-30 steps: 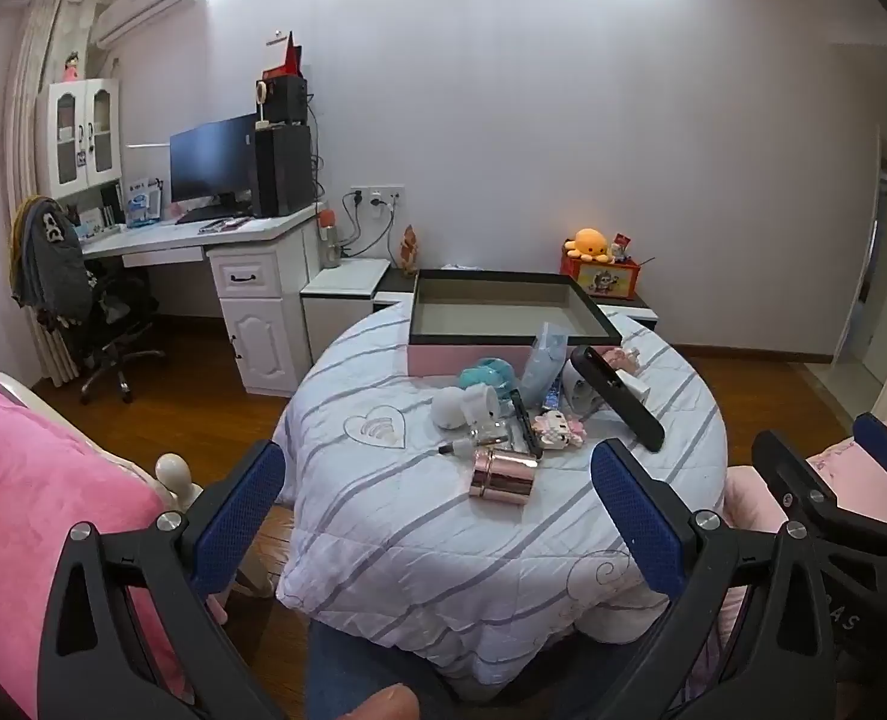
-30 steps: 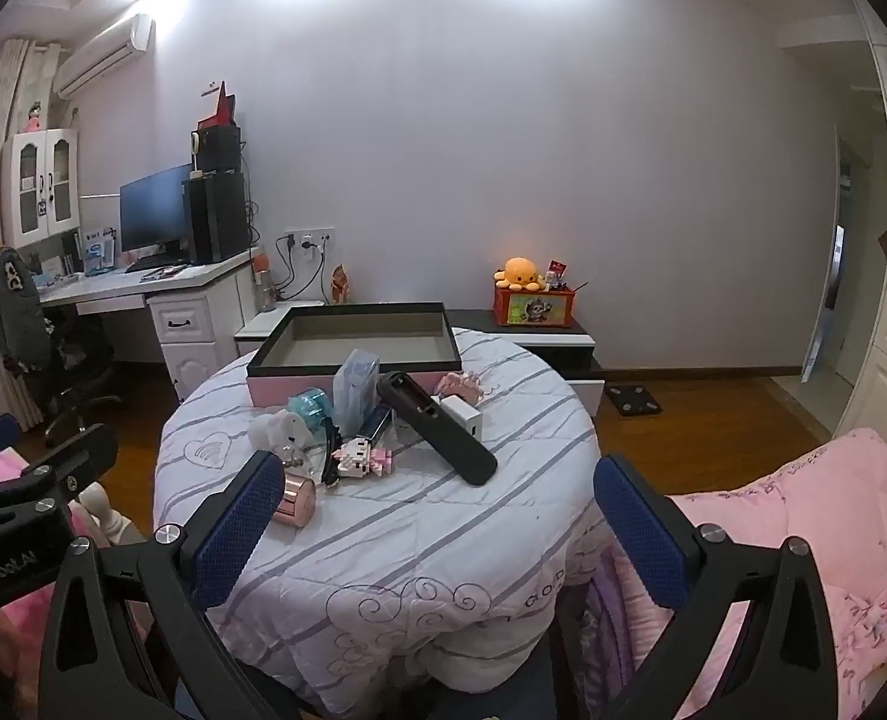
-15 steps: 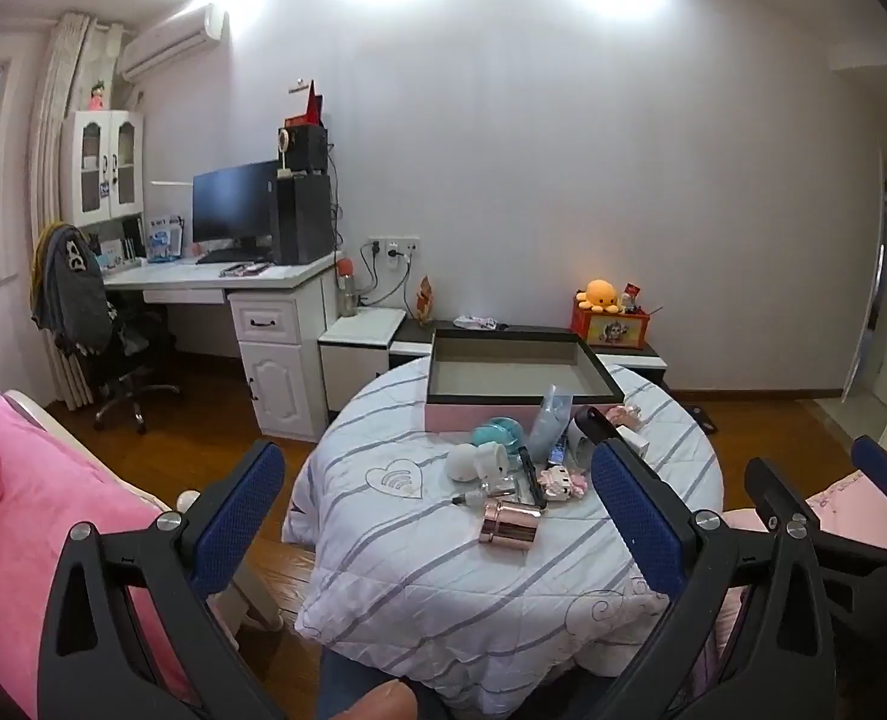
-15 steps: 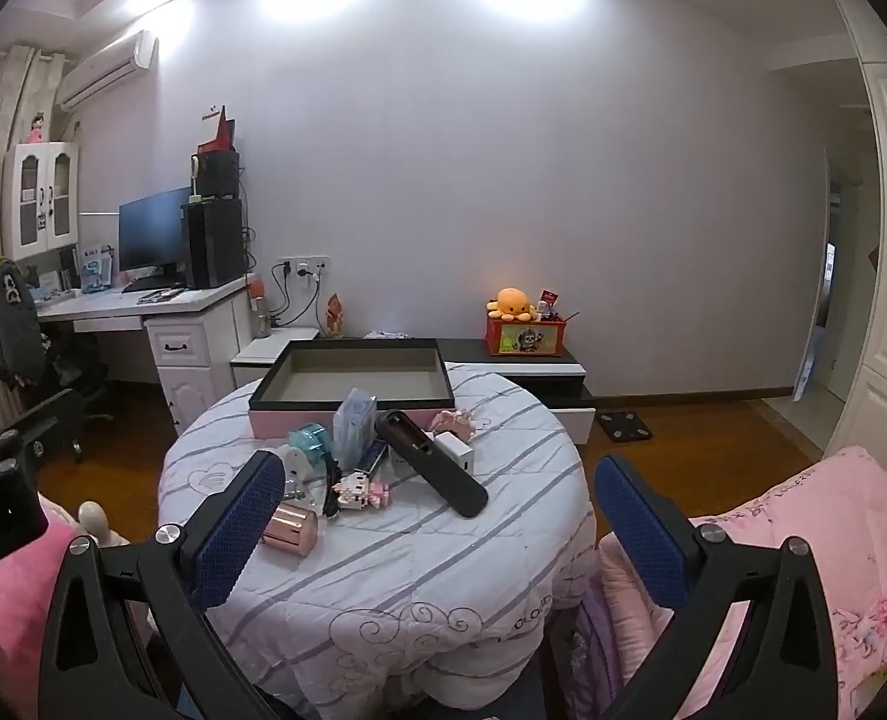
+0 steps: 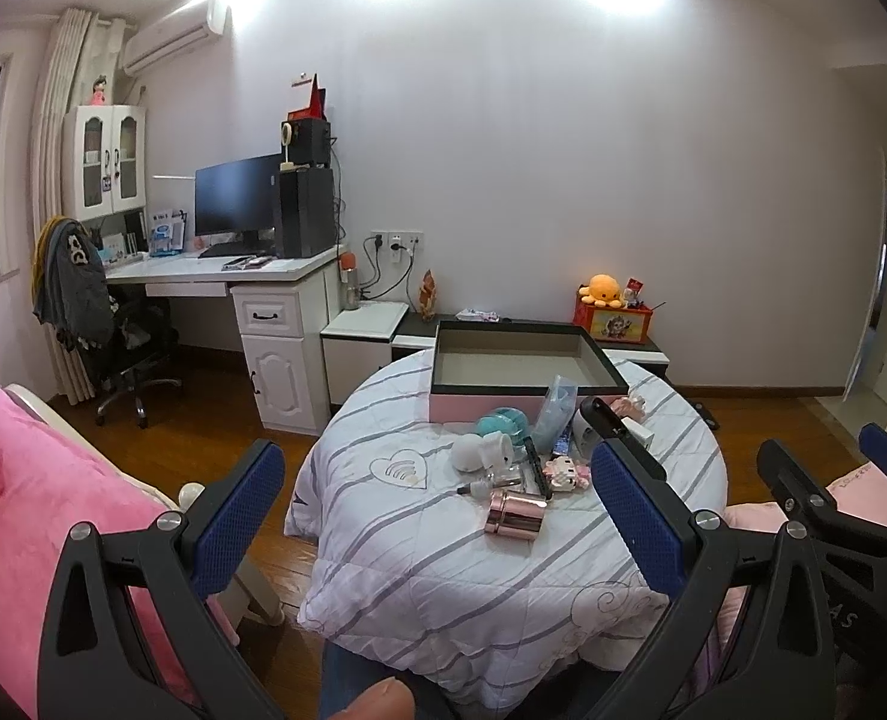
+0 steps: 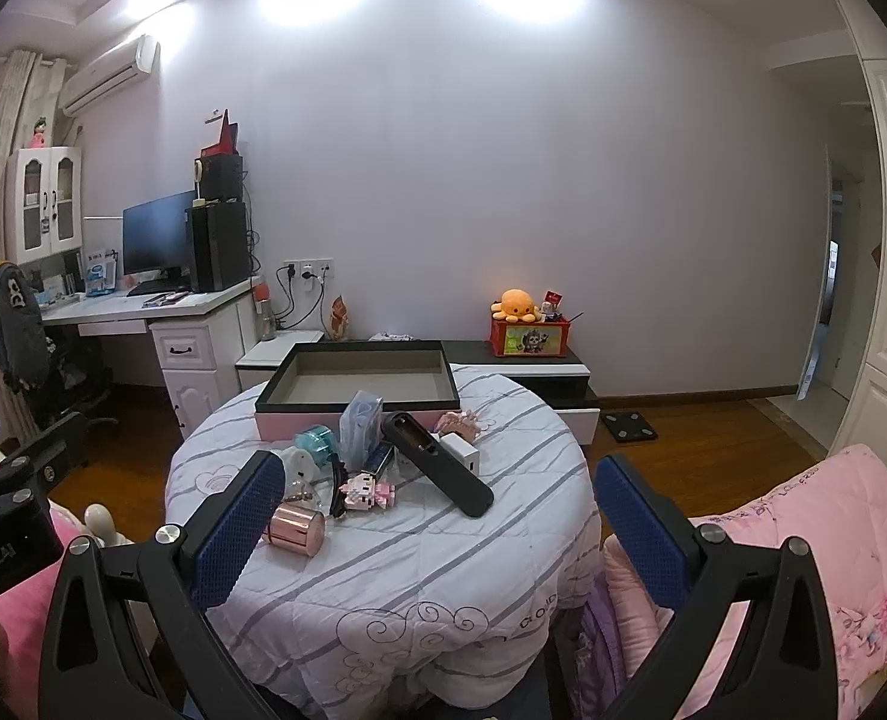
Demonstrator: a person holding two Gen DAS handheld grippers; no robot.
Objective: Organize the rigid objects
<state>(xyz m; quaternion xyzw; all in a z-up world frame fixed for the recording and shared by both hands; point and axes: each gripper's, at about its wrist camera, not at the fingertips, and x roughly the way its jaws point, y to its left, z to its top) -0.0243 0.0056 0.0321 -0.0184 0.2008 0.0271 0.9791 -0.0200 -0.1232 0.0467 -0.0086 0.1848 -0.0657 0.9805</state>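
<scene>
left claw (image 5: 431,519): held wide open, empty, raised well short of the desk.
right claw (image 6: 437,519): likewise spread open, nothing gripped, well back from the clutter.
desk: round desk under a white quilted cloth with grey stripes (image 6: 383,570); all task items are carried on it.
nearest item: shiny rose-gold metal cylinder (image 5: 515,520), lying on its side at the front of the pile, apart from the rest.
mid pile: small pink-and-white block figure (image 6: 366,489); long black matte handle-shaped device (image 6: 437,463), propped at a slant on a white box (image 6: 463,451); white round gadget (image 5: 479,453); teal round container (image 5: 503,423); clear plastic packet (image 6: 360,423), standing upright.
far: large shallow open box with black rim and pink sides (image 6: 359,381), seen empty, at the back edge of the desk, just behind the pile.
step: judged as approach, before the first pick; nothing has been put in the box yet.
next move: a claw is to be lowered toward one item, probably the rose-gold cylinder as nearest and unobstructed; it may roll, so the grip should be taken across its body.
</scene>
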